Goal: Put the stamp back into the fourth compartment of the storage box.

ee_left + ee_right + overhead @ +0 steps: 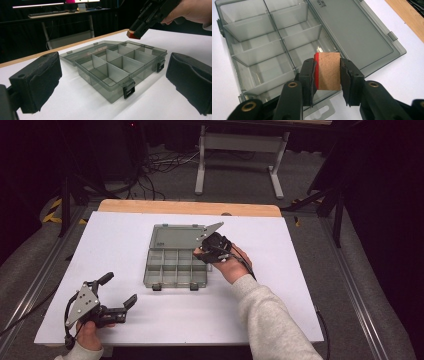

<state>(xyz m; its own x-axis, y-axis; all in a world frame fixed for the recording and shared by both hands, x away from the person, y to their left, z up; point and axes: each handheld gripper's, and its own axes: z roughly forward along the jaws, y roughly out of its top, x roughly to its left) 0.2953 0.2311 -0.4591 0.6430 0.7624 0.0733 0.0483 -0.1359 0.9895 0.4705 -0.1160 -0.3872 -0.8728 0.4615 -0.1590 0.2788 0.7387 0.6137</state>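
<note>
Right jaws: clamped on a small wooden block, one pad on each side face; red face of the block against one pad.
Right gripper: held over the organizer box, tip pointed down toward the compartments at its right end; in the high view it sits above the box's right edge, grey plate on top.
Block: off the table, not touching the box, hanging above a compartment near the hinge side; from the left gripper view it shows above the far end of the box, red underside visible.
Right hand: wrapped round the gripper body, grey sleeve coming in from the bottom right.
Left jaws: wide apart, nothing between the pads.
Left gripper: low at the near-left of the table, well apart from the box, aimed toward it; grey plate on top, cable looping down by the hand.
Left hand: gripping the handle at the table's near edge.
Organizer box: smoky clear plastic, lid open flat on the table behind it, two black latches on the near wall, dividers upright, compartments look empty.
Table: white top, wooden strip along the far edge.
</note>
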